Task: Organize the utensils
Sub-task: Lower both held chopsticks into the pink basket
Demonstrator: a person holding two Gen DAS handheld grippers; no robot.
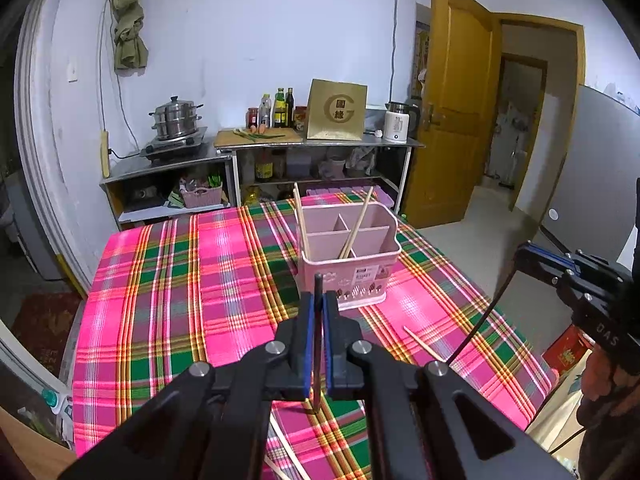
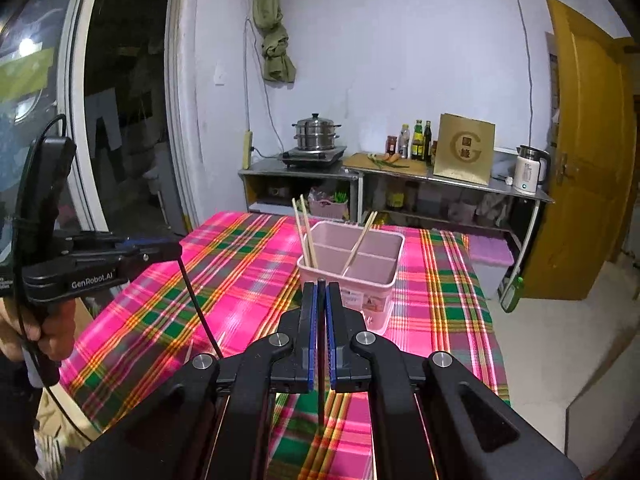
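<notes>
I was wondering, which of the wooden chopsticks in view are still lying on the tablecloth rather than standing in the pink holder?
The chopstick lying flat right of the left gripper, plus two at the bottom edge; the others stand in the holder.

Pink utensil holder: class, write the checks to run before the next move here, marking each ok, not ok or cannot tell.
1. Left gripper fingers clamp the left dark stick: ok.
2. Right gripper fingers clamp the right dark stick: ok.
3. Pink holder upright: ok.
4. Holder has free room: ok.
5. Cloth cleared: not ok, a wooden chopstick lies loose.
6. Type of utensil held: cannot tell.
</notes>
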